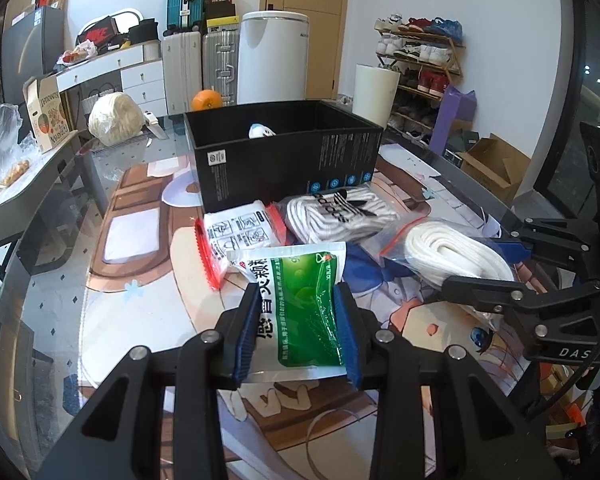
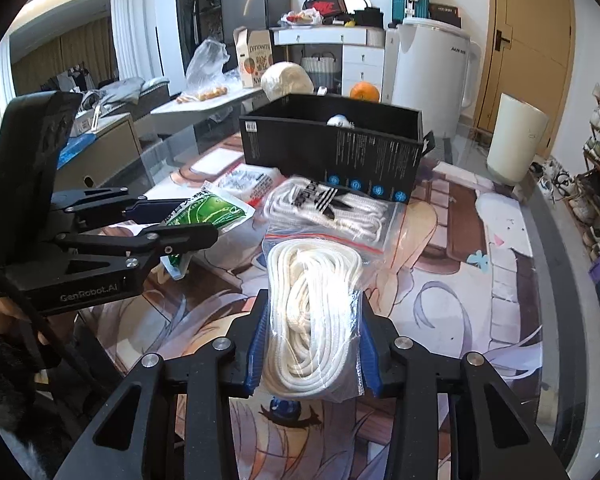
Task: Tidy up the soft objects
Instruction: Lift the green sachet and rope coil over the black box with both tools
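Both grippers are clamped on soft packets above the printed table mat (image 1: 140, 264). Seen from the left wrist, the left gripper (image 1: 296, 300) has its blue-padded fingers (image 1: 247, 332) pressed against the two long sides of a green and white sachet (image 1: 300, 308), whose foil buckles slightly between them; the sachet's far end reaches toward a white packet with red serrated edges (image 1: 236, 236) lying flat on the mat just beyond it. Seen from the right wrist, the right gripper (image 2: 312, 312) squeezes a clear zip bag of coiled white rope (image 2: 312, 312), the pads biting into the plastic on either side of the coil, with the bag's red zip strip at its far end. Just past that bag, and partly under its far edge, lies a second clear bag holding white socks with a black three-stripe logo (image 2: 324, 204). A black open-topped box (image 2: 332, 148) stands upright at the back of the mat, right behind the socks and the red-edged packet, and a small white object (image 2: 338, 121) shows above its rim inside. The two grippers sit side by side, near each other but apart, each visible at the edge of the other's view. An orange (image 2: 365, 92) rests on the glass behind the box, and a white cylindrical bin (image 2: 516, 140) stands off to the right of the table.
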`<action>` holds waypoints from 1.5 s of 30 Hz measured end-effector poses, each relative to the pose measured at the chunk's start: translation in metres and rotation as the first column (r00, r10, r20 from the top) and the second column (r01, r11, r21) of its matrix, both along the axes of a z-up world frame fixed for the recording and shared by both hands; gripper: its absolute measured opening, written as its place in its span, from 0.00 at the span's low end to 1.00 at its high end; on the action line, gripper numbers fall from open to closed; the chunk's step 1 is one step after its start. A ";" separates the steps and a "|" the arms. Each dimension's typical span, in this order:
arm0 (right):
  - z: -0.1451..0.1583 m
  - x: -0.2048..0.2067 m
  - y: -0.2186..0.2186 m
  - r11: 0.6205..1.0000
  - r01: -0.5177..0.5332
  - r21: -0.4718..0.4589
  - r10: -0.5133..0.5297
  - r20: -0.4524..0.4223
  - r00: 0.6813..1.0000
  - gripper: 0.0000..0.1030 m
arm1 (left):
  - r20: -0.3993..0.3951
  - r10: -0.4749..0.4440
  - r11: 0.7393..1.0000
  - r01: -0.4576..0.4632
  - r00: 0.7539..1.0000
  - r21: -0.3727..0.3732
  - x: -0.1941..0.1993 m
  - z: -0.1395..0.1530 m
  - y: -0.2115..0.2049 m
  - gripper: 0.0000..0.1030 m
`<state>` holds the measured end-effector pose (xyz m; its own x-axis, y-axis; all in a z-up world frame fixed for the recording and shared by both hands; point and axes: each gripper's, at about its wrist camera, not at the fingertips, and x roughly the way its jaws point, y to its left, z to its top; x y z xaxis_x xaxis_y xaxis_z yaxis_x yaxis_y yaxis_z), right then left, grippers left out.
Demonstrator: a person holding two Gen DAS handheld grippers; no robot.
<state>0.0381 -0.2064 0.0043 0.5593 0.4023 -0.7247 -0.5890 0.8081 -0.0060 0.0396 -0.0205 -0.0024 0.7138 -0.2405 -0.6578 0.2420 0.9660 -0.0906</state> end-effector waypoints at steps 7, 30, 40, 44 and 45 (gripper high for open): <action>0.011 -0.004 -0.009 0.999 0.014 0.043 -0.015 0.023 1.000 0.38 | 0.036 0.034 0.999 -0.034 0.999 -0.017 -0.003 0.010 0.007 0.34; 0.059 0.015 -0.016 0.989 0.072 0.130 -0.088 0.123 0.988 0.38 | 0.166 0.076 0.996 -0.068 0.983 -0.056 0.008 0.055 0.021 0.34; 0.070 0.031 -0.014 0.983 0.094 0.156 -0.117 0.143 0.983 0.38 | 0.177 0.086 0.995 -0.075 0.980 -0.068 0.021 0.063 0.020 0.35; 0.072 0.037 -0.011 0.982 0.092 0.163 -0.117 0.152 0.982 0.38 | 0.175 0.098 0.994 -0.087 0.980 -0.072 0.029 0.063 0.019 0.35; 0.073 0.039 -0.010 0.983 0.092 0.162 -0.117 0.154 0.981 0.38 | 0.175 0.100 0.994 -0.089 0.979 -0.070 0.031 0.063 0.019 0.35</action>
<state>0.0769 -0.2162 0.0771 0.7091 0.4343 -0.5554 -0.5023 0.8640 0.0343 0.0702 -0.0016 0.0606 0.8394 -0.2029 -0.5042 0.1677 0.9791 -0.1147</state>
